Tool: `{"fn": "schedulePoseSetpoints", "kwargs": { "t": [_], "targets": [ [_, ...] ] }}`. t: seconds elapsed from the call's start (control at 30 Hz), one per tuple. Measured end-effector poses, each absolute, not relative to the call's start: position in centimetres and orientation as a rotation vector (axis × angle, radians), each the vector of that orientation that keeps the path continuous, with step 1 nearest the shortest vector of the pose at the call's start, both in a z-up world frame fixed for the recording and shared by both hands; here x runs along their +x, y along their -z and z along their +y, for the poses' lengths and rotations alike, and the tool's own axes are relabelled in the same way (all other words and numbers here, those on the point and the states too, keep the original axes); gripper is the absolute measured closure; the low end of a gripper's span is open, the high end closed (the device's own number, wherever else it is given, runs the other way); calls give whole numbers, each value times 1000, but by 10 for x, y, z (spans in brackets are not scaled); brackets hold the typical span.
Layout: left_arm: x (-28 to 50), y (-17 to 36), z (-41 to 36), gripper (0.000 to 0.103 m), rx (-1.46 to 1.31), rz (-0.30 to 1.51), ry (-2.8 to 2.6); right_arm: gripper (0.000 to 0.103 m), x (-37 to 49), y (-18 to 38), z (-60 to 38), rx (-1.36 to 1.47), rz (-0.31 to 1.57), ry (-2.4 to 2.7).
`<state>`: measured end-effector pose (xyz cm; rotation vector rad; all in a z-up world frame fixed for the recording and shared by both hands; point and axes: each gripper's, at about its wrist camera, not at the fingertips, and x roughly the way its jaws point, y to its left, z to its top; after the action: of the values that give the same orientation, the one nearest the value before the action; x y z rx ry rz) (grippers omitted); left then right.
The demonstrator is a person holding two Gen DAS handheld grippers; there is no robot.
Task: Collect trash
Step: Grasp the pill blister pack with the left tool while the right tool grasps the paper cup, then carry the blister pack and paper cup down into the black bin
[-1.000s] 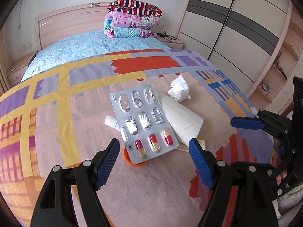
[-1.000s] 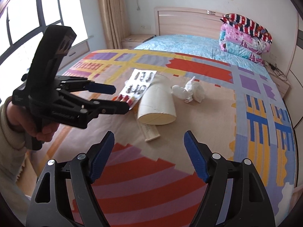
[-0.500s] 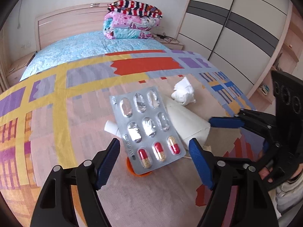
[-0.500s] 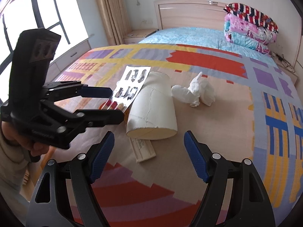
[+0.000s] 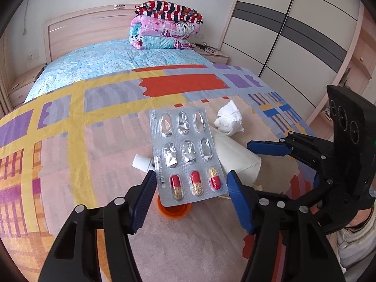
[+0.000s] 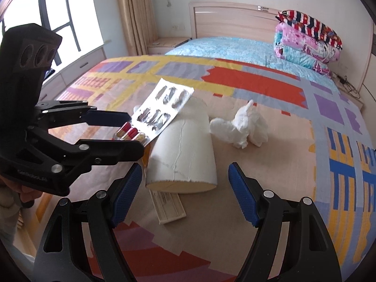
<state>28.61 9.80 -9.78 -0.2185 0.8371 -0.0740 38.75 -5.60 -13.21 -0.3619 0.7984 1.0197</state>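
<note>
The left gripper (image 5: 191,183) is seen with its blue pads set at the two side edges of a blister pack (image 5: 186,155); whether they actually press on it cannot be told. Three red-and-yellow capsules remain at the pack's near end; the other pockets are burst. The pack is tilted, propped over an orange cap (image 5: 174,210) and a white tube (image 5: 141,162). The right gripper (image 6: 185,185) is held wide open and empty, facing a toilet paper roll (image 6: 183,150) lying on its side beside the pack. A crumpled tissue (image 6: 239,127) lies near the roll. All items rest on a colour-blocked blanket (image 5: 70,164) over a bed. Folded quilts (image 5: 166,28) are stacked against the wooden headboard (image 5: 89,28). A sliding-door wardrobe (image 5: 293,35) stands alongside, with a curtained window (image 6: 70,23) opposite.
</note>
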Motion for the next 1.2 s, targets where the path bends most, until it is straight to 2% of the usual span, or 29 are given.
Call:
{"fn": "schedulePoseSetpoints", "kwargs": {
  "t": [0.07, 0.13, 0.43, 1.2],
  "targets": [
    [283, 95, 99, 44, -218, 830, 74, 28, 389, 133, -55, -369, 803, -1002],
    [280, 92, 101, 44, -216, 824, 68, 46, 391, 134, -54, -357, 818, -1005],
    [263, 77, 102, 44, -210, 795, 63, 47, 387, 129, -57, -331, 826, -1011],
    [184, 19, 72, 44, -181, 688, 56, 47, 322, 70, -104, -336, 696, -1013]
  ]
}}
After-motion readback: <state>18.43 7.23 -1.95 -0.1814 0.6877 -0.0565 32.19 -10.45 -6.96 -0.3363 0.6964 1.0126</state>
